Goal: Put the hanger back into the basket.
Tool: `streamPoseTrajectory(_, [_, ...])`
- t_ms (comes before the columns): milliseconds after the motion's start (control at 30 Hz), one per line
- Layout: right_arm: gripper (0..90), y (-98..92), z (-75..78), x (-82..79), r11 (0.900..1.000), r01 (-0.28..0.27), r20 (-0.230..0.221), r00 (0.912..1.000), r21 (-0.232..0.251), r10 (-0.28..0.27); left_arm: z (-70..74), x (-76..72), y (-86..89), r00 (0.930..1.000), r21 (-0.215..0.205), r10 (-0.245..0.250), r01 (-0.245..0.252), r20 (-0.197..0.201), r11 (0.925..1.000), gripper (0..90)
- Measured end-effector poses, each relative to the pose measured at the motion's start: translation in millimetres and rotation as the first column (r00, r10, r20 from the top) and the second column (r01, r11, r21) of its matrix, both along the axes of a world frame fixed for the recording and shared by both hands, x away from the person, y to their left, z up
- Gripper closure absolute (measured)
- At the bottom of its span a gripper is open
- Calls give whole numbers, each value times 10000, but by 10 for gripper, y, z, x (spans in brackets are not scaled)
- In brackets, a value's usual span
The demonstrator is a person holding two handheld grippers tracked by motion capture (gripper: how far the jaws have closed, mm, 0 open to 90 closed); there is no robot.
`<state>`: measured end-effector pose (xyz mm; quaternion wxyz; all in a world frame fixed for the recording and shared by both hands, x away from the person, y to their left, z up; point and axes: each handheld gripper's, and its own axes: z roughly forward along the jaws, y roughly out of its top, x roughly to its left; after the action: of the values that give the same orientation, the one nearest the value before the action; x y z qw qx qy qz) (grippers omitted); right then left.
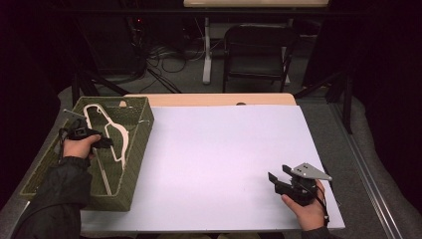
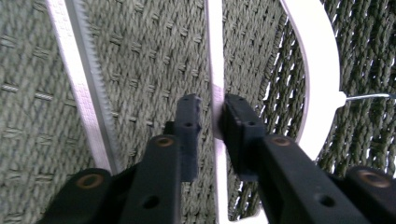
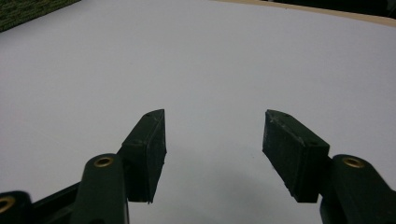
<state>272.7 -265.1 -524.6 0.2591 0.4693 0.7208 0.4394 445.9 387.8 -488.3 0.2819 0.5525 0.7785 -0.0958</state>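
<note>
- Left gripper (image 2: 211, 116) inside green woven basket (image 1: 134, 164), at 9 o'clock of the table; jaws slightly parted around a thin bar of white hanger (image 2: 215, 56), no firm clench visible.
- Right gripper (image 3: 212, 140) at 4 o'clock on white sheet (image 1: 214, 159), released, jaws wide, grasping nothing.

Rough woven green basket (image 1: 132, 164), smooth glossy white plastic hanger (image 2: 322, 70), matt white tabletop (image 1: 224, 159)

In front of you is a table (image 1: 219, 99) with a light wooden top. A large white sheet (image 1: 219, 159) covers most of it. At its left side a green woven basket (image 1: 133, 164) stands on it, partly over the sheet.
</note>
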Motion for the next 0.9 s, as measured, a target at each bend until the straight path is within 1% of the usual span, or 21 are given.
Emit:
streamPoseTrajectory(67, [394,-7,1,-1,10000,5,20,10000,41,-5,32,-14,4,9996,125,-49,46,266,9999,668])
streamPoseTrajectory(100, [394,-9,0,0,10000,7,35,10000,45,-7,32,-14,4,9996,125,-49,46,266,9999,650])
streamPoseTrajectory(133, [394,-8,0,-2,10000,23,41,10000,61,-23,78,-32,2,9986,282,-111,96,520,9996,647])
streamPoseTrajectory(167, [394,-8,0,-2,10000,23,41,10000,61,-23,78,-32,2,9986,282,-111,96,520,9996,638])
streamPoseTrajectory(200, [394,-9,4,-3,10000,16,64,10000,40,-16,131,-54,-5,9959,594,-182,129,889,9982,623])
streamPoseTrajectory(233, [394,-11,9,-5,10000,14,26,10000,5,-14,145,-66,-10,9941,812,-268,183,1048,9965,613])
streamPoseTrajectory(300, [394,-9,11,-5,10000,19,26,10000,12,-19,154,-73,-15,9931,937,-362,258,1118,9953,582])
streamPoseTrajectory(333, [394,-7,9,0,10000,5,35,10000,15,-5,182,-98,-22,9900,1133,-523,374,1313,9929,570])
streamPoseTrajectory(367, [394,-7,9,0,10000,5,35,10000,15,-5,182,-98,-22,9900,1133,-523,374,1313,9929,559])
streamPoseTrajectory(400, [394,-3,7,3,10000,2,29,10000,-6,-2,210,-124,-27,9848,1314,-693,484,1591,9902,549])
streamPoseTrajectory(433, [394,0,5,5,10000,20,84,10000,-24,-20,221,-136,-30,9822,1447,-801,555,1700,9879,536])
streamPoseTrajectory(500, [394,4,5,2,10000,28,75,10000,-7,-28,235,-147,-38,9808,1559,-792,512,1785,9864,512])
streamPoseTrajectory(533, [394,5,5,0,10000,23,80,10000,-12,-23,247,-160,-34,9782,1725,-918,594,1862,9832,512])
streamPoseTrajectory(567, [394,5,9,-4,10000,14,95,10000,8,-14,274,-185,-32,9694,2002,-1111,668,2188,9775,487])
streamPoseTrajectory(600, [394,5,9,-4,10000,14,95,10000,8,-14,274,-185,-32,9694,2002,-1111,668,2188,9775,481])
streamPoseTrajectory(633, [393,4,12,-5,10000,14,98,10000,-3,-14,314,-222,-30,9640,2263,-1264,724,2339,9714,480])
streamPoseTrajectory(667, [393,3,12,-5,10000,11,83,10000,-8,-11,332,-240,-35,9593,2367,-1319,716,2496,9689,480])
streamPoseTrajectory(700, [393,0,11,-2,10000,-5,95,10000,-27,6,332,-240,-35,9593,2367,-1319,716,2496,9689,479])
streamPoseTrajectory(833, [392,9,10,-1,10000,-4,88,10000,-32,4,483,-352,-73,9371,2927,-1921,1038,2916,9506,473])
streamPoseTrajectory(867, [392,10,10,0,10000,-34,96,9999,-25,35,508,-373,-83,9332,3005,-2020,1093,2972,9475,473])
streamPoseTrajectory(900, [392,9,11,0,10000,-46,103,9999,-47,47,508,-373,-83,9332,3005,-2020,1093,2972,9475,473])
